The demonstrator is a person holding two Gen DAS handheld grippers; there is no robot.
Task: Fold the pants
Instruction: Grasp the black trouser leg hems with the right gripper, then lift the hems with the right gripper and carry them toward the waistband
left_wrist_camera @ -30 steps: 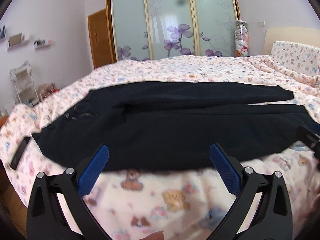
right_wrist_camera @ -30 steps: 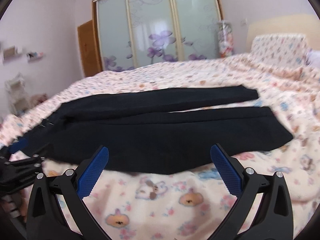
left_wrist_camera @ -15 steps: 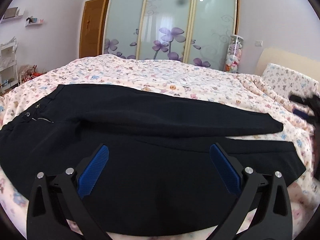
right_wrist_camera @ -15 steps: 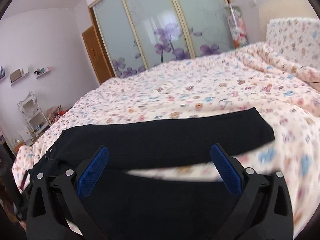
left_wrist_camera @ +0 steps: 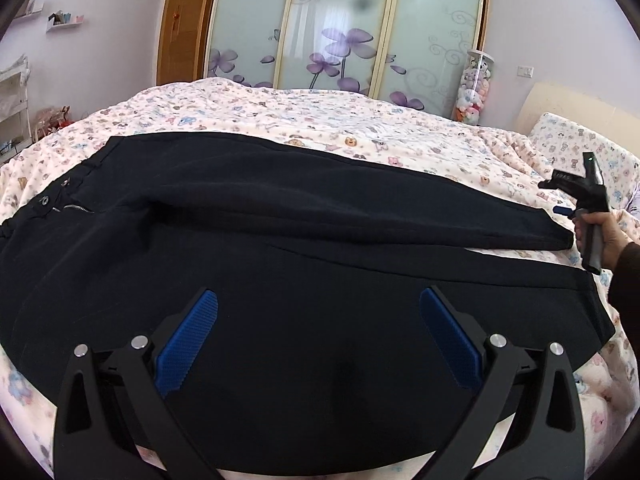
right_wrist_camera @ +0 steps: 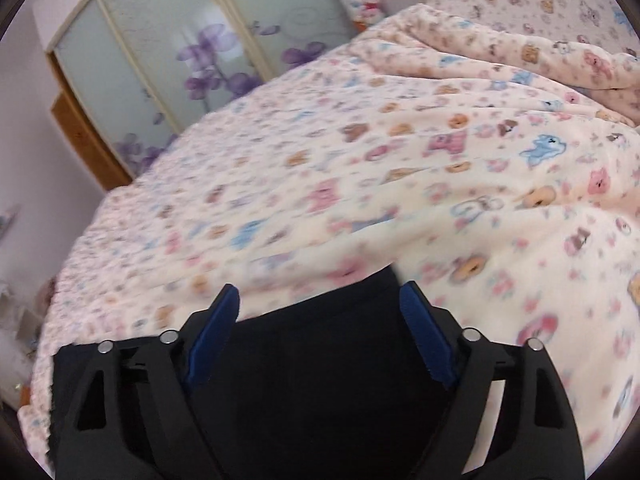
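Black pants (left_wrist_camera: 280, 240) lie flat on the bed, waistband at the left, both legs running right. My left gripper (left_wrist_camera: 318, 320) is open, hovering over the near leg's middle. My right gripper (right_wrist_camera: 320, 312) is open, its jaws straddling the far leg's hem (right_wrist_camera: 340, 320); the cloth lies between the blue pads (right_wrist_camera: 420, 328), ungripped. The right gripper also shows in the left wrist view (left_wrist_camera: 580, 200), held in a hand at the far leg's cuff. The right wrist view is blurred.
The bed has a cream bedspread with cartoon animals (left_wrist_camera: 360, 120). A wardrobe with frosted floral doors (left_wrist_camera: 340, 32) stands behind it. A pillow (left_wrist_camera: 580, 144) lies at the right, with a tube of plush toys (left_wrist_camera: 474, 92) beyond it. Shelves (left_wrist_camera: 12, 108) stand at the left.
Both grippers moved forward over the pants. The right one swung right and dropped to the far leg's cuff, and its jaws narrowed a little. The left one came closer over the near leg.
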